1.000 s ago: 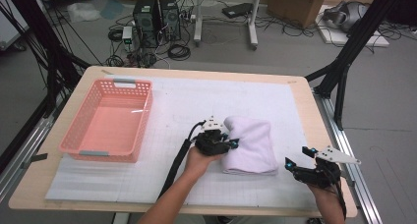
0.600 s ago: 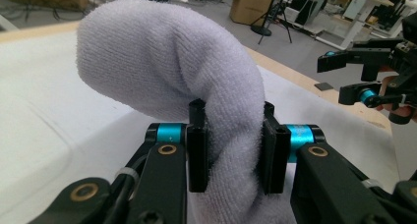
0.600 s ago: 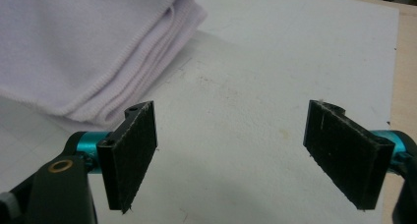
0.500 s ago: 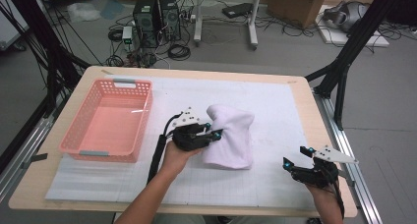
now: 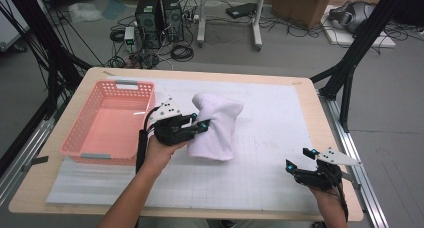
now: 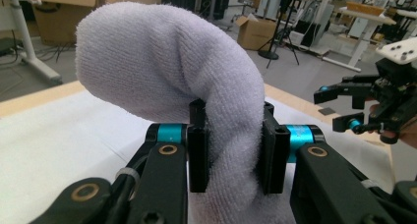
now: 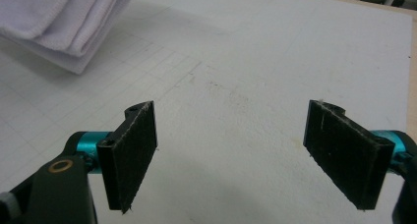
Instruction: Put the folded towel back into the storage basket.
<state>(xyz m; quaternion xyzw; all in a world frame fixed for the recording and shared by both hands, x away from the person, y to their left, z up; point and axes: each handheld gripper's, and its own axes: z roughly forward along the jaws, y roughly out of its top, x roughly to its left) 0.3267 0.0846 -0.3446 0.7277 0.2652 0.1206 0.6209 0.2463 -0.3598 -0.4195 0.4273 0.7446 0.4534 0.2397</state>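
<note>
High view, right gripper (image 5: 303, 159): near the table's (image 5: 280, 88) front right corner, jaws spread, nothing between them.
Left gripper (image 5: 198, 123): mid-table, jaws pinching the towel (image 5: 216, 125) at its left side.
Towel: folded, lifted, hanging down from the pinch to the mat (image 5: 270, 138); its long axis runs front to back.
Basket (image 5: 107, 120): at the table's left edge, just left of the left gripper and well apart from the right one.
Coming move: probably a carry left into the basket.
</note>
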